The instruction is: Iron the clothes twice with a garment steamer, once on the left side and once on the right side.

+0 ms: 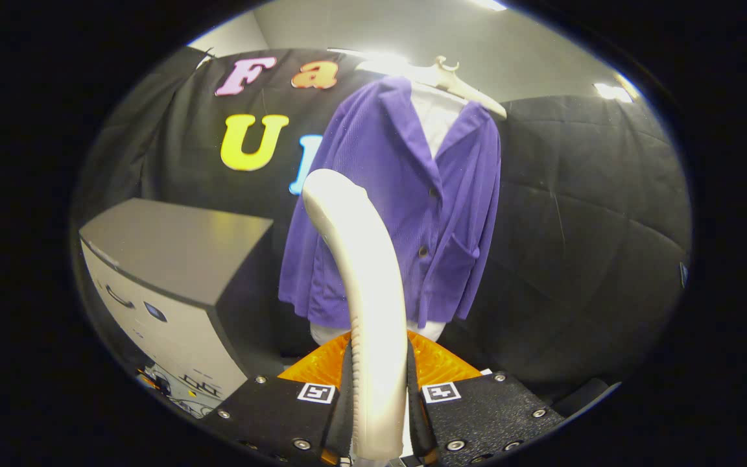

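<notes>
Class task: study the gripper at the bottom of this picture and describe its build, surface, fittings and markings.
The gripper has two blocky jaw bodies with a rough, grainy surface, fixed with shiny round screws along their edges. Each body carries a small square black-and-white marker near its inner top corner. Ahead of the bodies sits a ribbed, wedge-shaped orange part. No cables or sleeves are visible.

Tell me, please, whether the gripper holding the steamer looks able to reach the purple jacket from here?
Probably yes: the gripper is shut on the steamer, and nothing stands between its head and the purple jacket hanging just beyond.
</notes>
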### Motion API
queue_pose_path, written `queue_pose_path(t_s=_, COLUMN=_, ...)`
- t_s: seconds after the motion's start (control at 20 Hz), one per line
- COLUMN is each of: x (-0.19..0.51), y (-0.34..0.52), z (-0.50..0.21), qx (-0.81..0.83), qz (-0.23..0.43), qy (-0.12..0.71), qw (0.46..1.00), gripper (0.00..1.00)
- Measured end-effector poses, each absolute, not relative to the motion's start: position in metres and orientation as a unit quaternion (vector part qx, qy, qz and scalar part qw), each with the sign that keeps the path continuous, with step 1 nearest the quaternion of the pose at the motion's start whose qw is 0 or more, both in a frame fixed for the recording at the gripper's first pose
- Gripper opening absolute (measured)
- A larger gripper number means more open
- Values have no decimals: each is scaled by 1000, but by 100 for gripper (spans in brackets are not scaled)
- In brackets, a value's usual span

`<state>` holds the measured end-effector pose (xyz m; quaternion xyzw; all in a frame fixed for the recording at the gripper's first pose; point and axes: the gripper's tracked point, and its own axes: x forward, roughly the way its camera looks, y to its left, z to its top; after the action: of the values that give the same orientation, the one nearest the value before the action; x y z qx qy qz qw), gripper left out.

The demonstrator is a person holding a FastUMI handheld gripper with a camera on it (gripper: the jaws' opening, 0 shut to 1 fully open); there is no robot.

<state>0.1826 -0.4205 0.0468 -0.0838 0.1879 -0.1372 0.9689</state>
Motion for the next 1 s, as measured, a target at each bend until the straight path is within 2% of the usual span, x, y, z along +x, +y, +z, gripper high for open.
queue_pose_path(t_s=0.3, x=163, y=-407, z=144, qx=-56, qz=-93, qy=101, qw=989, gripper=34)
queue_pose_path(t_s=0.5, x=141, y=-384, z=188, qx=-36, qz=-32, qy=57, qw=997, gripper=34)
queue_pose_path(t_s=0.7, x=118, y=-355, z=209, qx=8, qz=5, qy=40, qw=999, gripper=34)
queue_pose_path(t_s=1.0, x=122, y=-339, z=220, qx=-13, qz=6, qy=15, qw=1000, gripper=34)
